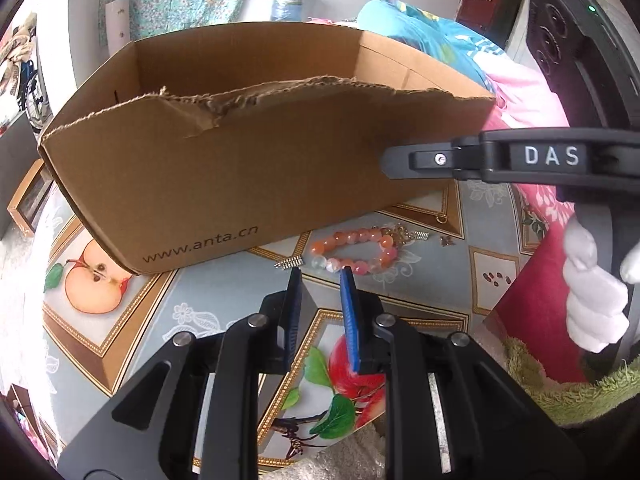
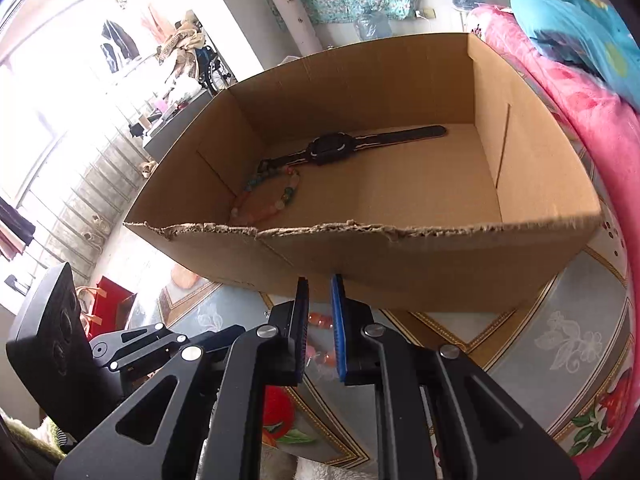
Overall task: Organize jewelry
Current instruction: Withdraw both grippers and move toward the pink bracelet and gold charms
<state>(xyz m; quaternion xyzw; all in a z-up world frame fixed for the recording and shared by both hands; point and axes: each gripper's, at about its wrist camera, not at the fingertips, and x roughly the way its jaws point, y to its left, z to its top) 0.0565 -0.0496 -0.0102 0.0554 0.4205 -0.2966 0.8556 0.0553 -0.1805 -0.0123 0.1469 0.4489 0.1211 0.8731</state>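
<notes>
An orange and pink bead bracelet [image 1: 356, 250] lies on the fruit-print tablecloth [image 1: 224, 292], just in front of a brown cardboard box [image 1: 240, 168]. My left gripper [image 1: 321, 278] hovers just short of it, jaws slightly open and empty. My right gripper [image 1: 386, 162] reaches in from the right, level with the box's front wall. In the right wrist view, this gripper [image 2: 320, 280] stands narrowly open with nothing in it, and the bracelet [image 2: 320, 320] shows through the gap. Inside the box [image 2: 400, 272] lie a black watch [image 2: 332, 148] and a multicoloured bead bracelet [image 2: 276, 196].
Small metal clips [image 1: 289, 263] [image 1: 420, 235], a tiny charm [image 1: 447, 241] and a thin ring [image 1: 441, 218] lie near the bracelet. A white-gloved hand [image 1: 592, 292] holds the right gripper. Pink bedding [image 2: 580, 128] and a blue cushion [image 2: 580, 24] flank the box's right side.
</notes>
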